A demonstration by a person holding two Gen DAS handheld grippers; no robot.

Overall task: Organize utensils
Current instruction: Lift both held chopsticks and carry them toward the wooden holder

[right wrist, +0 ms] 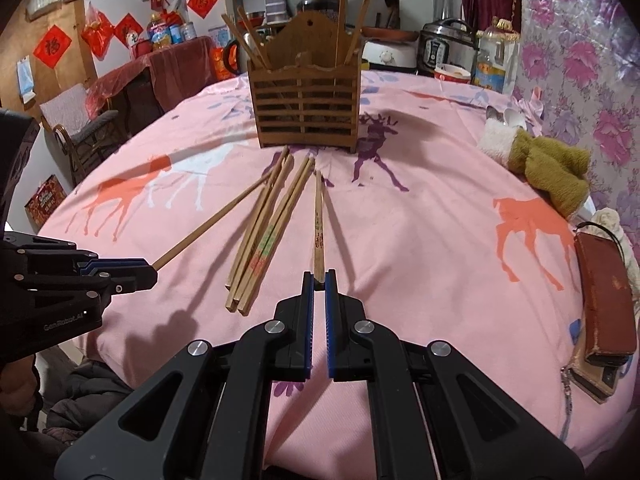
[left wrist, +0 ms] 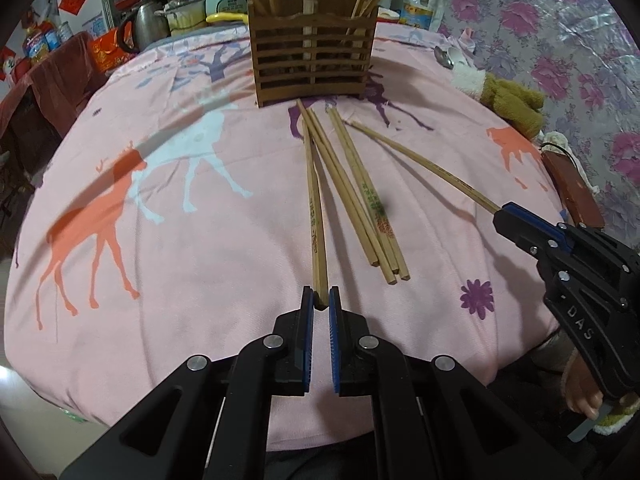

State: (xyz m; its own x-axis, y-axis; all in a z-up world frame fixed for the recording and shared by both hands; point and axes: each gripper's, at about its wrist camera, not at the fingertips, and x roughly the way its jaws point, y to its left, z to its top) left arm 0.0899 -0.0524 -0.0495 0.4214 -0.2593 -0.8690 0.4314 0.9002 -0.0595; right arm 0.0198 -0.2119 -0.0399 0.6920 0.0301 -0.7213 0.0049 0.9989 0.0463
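- Chopsticks: a loose bundle of bamboo chopsticks (left wrist: 362,204) lies on the pink deer-print tablecloth (left wrist: 180,264), in front of the slatted wooden utensil holder (left wrist: 312,60), thin ends toward the holder.
- Left gripper (left wrist: 321,300): its blue-padded jaws are pressed together on the thick end of one chopstick (left wrist: 313,200), which runs straight ahead from the tips toward the holder. Whether its far tip touches the cloth or the bundle cannot be told.
- Right gripper (right wrist: 319,280): pinching the butt of another chopstick (right wrist: 318,220) the same way, the stick pointing at the holder's base, just right of the bundle.
- The bundle lies between the two held sticks, near both grippers' tips but apart from them.
- How many sticks the bundle has is hard to count, since they overlap. Printing on them is too small to read.
- The holder's top and the chopsticks standing in it are cut off at the upper edge of the left wrist view. Its slats hide what sits low inside.
- A spoon (left wrist: 443,57) at the cloth's far right edge is partly hidden behind an olive and white knitted item (right wrist: 548,168).
- Only part of a hand (left wrist: 584,400) shows below the right gripper in the left view.
- A reddish-brown case (right wrist: 604,292) lies at the right edge of the table, half over another flat item that cannot be identified.
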